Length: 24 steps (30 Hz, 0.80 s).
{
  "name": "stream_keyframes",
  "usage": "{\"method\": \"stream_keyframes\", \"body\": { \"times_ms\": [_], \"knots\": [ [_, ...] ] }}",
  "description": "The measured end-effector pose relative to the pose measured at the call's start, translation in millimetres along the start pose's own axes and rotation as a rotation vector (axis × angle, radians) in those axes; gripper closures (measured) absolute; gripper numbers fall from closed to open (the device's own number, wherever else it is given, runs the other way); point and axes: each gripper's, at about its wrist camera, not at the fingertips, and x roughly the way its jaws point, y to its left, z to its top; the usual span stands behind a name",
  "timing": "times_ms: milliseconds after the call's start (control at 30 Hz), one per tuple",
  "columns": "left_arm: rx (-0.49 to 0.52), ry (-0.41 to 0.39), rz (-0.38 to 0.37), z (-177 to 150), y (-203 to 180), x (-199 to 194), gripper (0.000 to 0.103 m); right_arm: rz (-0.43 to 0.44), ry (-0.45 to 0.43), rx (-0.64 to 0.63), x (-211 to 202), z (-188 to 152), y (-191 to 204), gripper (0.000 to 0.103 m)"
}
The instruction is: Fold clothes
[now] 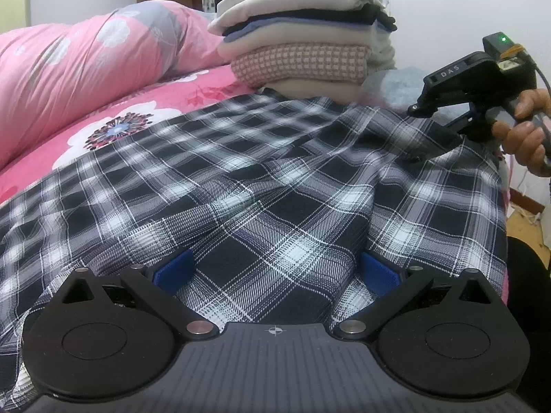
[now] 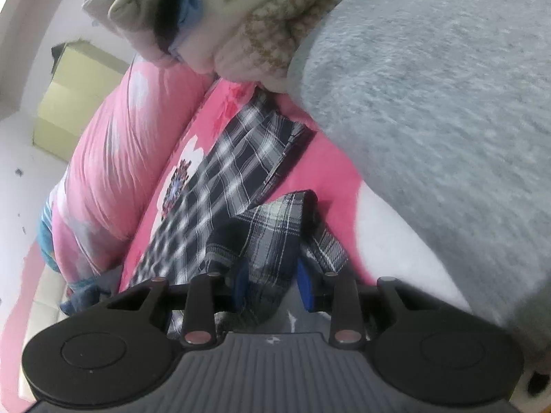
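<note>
Left wrist view: the left hand-held gripper (image 1: 275, 272) has its blue pads set wide, with a raised fold of the black-and-white plaid cotton shirt (image 1: 261, 172) humped between them; whether the pads press on it I cannot tell. The shirt spreads ahead of this hand-held gripper across the pink floral bed sheet (image 1: 113, 117), its long axis running away toward the stack of folded clothes (image 1: 303, 34) at the far end. To the front right, the right hand-held gripper (image 1: 420, 108), held in a person's hand (image 1: 527, 127), meets the shirt's far right edge.

Right wrist view: the right hand-held gripper (image 2: 272, 285) is at a narrow setting, closed on a bunched flap of the plaid shirt (image 2: 261, 241). The rest of the shirt stretches ahead and left, beside a rolled pink quilt (image 2: 113, 158); a grey fleece blanket (image 2: 430, 103) lies to the right.

The coming fold probably turns on carrying this held edge across toward the left hand-held gripper's side.
</note>
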Motion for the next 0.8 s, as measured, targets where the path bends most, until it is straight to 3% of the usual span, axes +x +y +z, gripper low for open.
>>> {"method": "stream_keyframes", "body": {
  "times_ms": [200, 300, 333, 533, 633, 800],
  "knots": [
    [-0.004, -0.003, 0.000, 0.0, -0.9, 0.7, 0.000, 0.070, -0.038, 0.148, 0.9, 2.1, -16.2, 0.071],
    [-0.005, -0.004, -0.001, 0.3, -0.9, 1.0, 0.000, 0.056, -0.058, 0.099, 0.0, -0.6, -10.3, 0.084],
    [-0.005, -0.003, 0.000, 0.4, -0.9, 1.2, 0.000, 0.051, -0.068, 0.083, -0.6, -1.4, -8.5, 0.100],
    [-0.005, -0.005, 0.003, -0.1, -1.1, 0.7, 0.000, 0.033, -0.223, -0.049, -24.1, 8.1, 11.8, 0.101],
    [-0.005, -0.006, 0.004, -0.5, -1.3, 0.4, 0.000, -0.007, -0.260, -0.133, -23.2, 19.0, 22.4, 0.101],
    [-0.005, -0.007, 0.006, -0.6, -2.5, -0.1, 0.000, -0.182, -0.286, -0.342, 9.3, 25.1, 42.5, 0.101]
  ]
}}
